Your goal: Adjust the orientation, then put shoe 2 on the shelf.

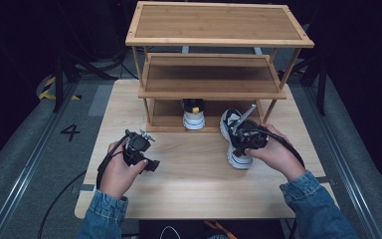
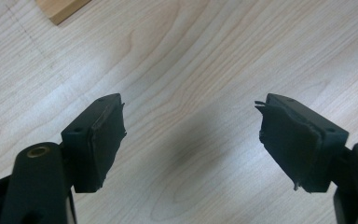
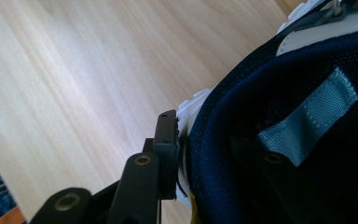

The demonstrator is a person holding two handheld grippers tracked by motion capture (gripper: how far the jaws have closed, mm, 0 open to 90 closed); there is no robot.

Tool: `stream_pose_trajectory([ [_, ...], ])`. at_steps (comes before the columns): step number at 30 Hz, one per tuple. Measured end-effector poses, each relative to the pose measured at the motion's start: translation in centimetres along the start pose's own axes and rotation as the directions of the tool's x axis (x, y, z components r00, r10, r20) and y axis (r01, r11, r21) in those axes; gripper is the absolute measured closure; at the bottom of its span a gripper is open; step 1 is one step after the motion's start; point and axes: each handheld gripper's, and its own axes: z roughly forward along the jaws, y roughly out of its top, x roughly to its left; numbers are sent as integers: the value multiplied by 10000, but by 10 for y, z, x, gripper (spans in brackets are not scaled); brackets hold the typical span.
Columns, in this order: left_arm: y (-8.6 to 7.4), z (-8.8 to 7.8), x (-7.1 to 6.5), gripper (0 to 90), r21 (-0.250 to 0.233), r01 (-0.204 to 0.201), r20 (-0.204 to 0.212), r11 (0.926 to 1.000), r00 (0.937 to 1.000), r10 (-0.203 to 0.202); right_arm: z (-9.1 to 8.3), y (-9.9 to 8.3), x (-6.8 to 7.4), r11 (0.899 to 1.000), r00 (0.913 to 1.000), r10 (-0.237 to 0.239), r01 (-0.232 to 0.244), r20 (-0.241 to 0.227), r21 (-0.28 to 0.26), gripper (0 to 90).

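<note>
Right gripper (image 1: 243, 135) clamped on sneaker (image 1: 233, 130), heel half hidden; left gripper (image 2: 191, 140) jaws wide, empty

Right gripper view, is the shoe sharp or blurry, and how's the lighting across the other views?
Right gripper view: the navy shoe is close and slightly soft, its inside dark. Left gripper view: sharp wood grain, with a soft shadow on the table between the open left claw tips. High view: table lit, surroundings nearly black.
</note>
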Motion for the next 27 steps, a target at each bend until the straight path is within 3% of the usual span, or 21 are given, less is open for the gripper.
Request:
stream_pose_trajectory([
  [11,17,0,3,225,-259,-229,235,9994,9994,235,21,43,-19,9999,9999,-98,98,-23,131,717],
  [19,14,1,7,225,-249,-228,233,9994,9995,233,31,62,-32,9997,9999,-49,46,129,237,713],
  [27,11,4,5,225,-42,-231,195,9997,9995,232,41,74,-34,9992,9997,-219,216,110,325,696],
])
